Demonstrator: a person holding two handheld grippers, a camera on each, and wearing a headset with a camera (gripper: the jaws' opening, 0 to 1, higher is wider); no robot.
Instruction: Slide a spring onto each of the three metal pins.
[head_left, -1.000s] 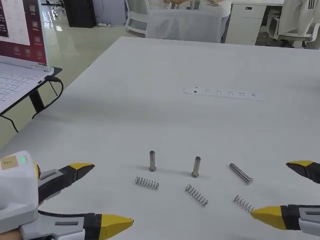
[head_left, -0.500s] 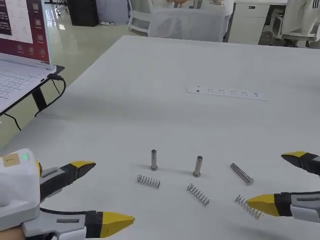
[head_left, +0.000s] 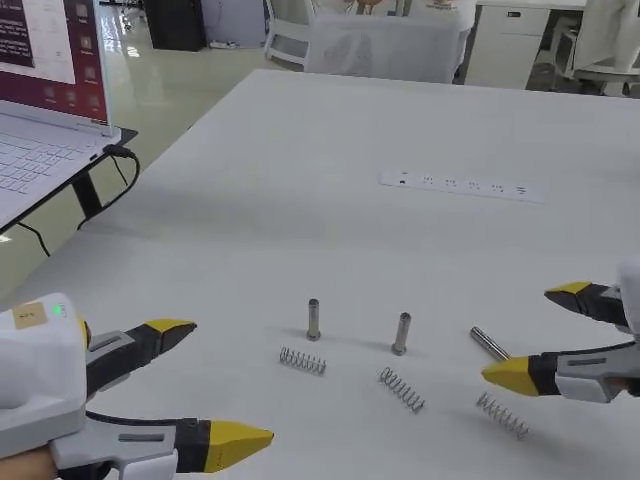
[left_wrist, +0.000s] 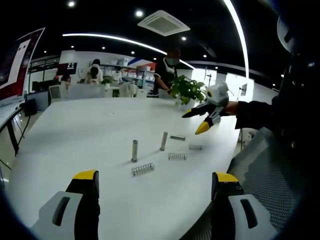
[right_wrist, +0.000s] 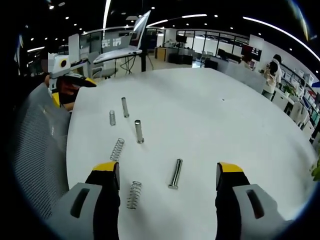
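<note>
right hand-held gripper (head_left: 518, 334) released, jaws wide, grasping nothing; lying pin (right_wrist: 175, 173) flat on the counter (head_left: 330, 200), ahead between its jaws, long axis roughly along them; nearest spring (right_wrist: 134, 194) flat just beside one jaw; beyond, first upright pin (head_left: 401, 333) and second upright pin (head_left: 313, 319) stand with axes vertical, middle spring (head_left: 402, 389) and far spring (head_left: 303, 361) lying near their bases, not touching; left hand-held gripper (head_left: 225, 382) released, empty, farther off
</note>
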